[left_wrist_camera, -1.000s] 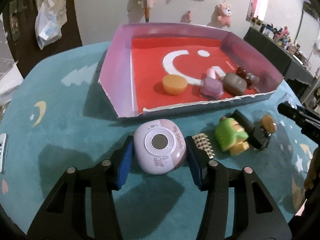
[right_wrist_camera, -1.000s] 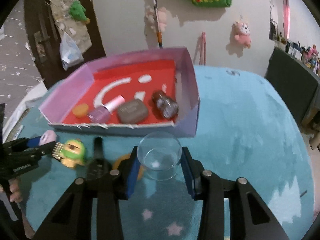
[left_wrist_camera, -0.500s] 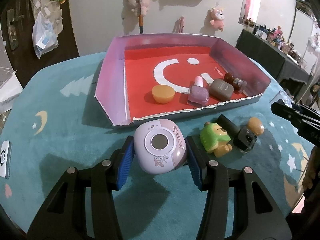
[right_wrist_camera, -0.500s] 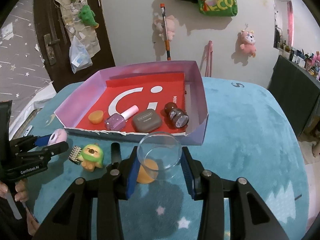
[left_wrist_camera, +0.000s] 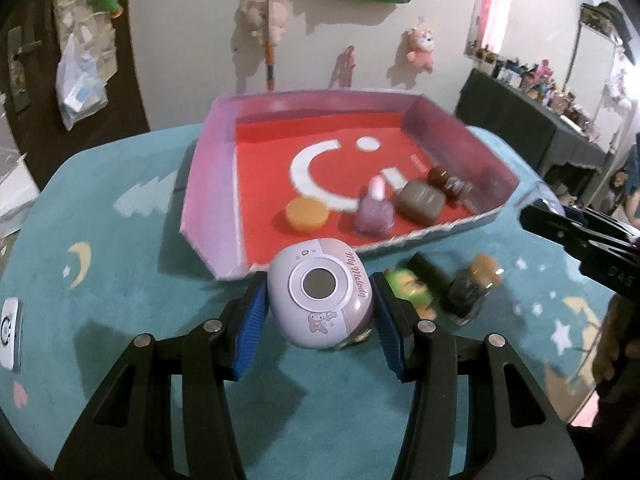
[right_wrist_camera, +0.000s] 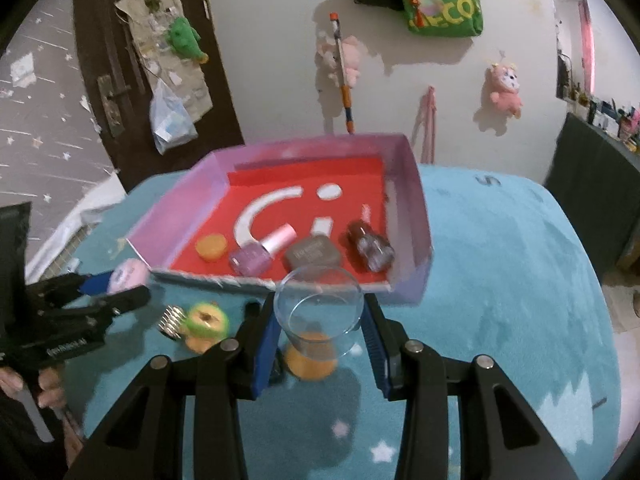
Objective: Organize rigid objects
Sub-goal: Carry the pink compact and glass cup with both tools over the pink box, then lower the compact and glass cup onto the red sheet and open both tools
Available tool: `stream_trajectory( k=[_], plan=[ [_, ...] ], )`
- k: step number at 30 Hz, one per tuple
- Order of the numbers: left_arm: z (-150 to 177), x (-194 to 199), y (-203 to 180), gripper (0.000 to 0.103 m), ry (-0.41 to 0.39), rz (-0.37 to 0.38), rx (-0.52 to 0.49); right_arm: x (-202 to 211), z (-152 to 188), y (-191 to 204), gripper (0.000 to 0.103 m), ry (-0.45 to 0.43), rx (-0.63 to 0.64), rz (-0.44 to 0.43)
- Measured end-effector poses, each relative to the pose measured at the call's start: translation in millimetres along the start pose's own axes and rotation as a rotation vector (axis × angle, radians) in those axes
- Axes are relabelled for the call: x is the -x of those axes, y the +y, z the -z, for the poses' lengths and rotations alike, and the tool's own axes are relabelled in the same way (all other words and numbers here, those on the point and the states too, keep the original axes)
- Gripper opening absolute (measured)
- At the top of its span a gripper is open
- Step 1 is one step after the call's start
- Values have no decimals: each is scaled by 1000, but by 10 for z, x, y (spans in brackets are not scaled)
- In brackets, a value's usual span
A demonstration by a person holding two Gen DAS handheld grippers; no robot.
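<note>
Toy camera [left_wrist_camera: 320,292], smooth and hard, is squeezed by its sides in the left gripper [left_wrist_camera: 318,312] near the tray [left_wrist_camera: 208,184]. Clear cup [right_wrist_camera: 318,312], light and breakable, is squeezed in the right gripper [right_wrist_camera: 320,332].

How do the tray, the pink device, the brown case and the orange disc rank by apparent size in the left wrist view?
1. tray
2. pink device, enlarged by nearness
3. brown case and orange disc: alike
</note>
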State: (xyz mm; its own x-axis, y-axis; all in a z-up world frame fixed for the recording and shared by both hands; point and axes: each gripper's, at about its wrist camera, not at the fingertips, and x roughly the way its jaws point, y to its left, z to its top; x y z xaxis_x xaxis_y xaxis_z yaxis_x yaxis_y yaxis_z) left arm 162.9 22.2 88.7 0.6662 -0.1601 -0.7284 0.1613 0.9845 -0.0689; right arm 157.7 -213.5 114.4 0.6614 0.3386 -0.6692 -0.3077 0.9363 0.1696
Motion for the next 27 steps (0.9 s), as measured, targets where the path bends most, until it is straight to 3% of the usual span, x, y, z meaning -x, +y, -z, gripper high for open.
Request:
stream_trajectory(
  k=[6,16,21,27],
  plan=[
    [-400,-120,-42,48,-2,52,-26,-153,-429,36,43,-10,21,-50],
    [-900,-794,-132,48,105,89,-86,-1059,-908,-64,43,158,43,-82],
    [-992,-1145,-145,48,162,45,-115,-1412,-1005,-72,43,239,83,-30],
    [-976,-1394,-114,48,221,51,-111,-1635,-995,-38,43,296,138,27]
  ],
)
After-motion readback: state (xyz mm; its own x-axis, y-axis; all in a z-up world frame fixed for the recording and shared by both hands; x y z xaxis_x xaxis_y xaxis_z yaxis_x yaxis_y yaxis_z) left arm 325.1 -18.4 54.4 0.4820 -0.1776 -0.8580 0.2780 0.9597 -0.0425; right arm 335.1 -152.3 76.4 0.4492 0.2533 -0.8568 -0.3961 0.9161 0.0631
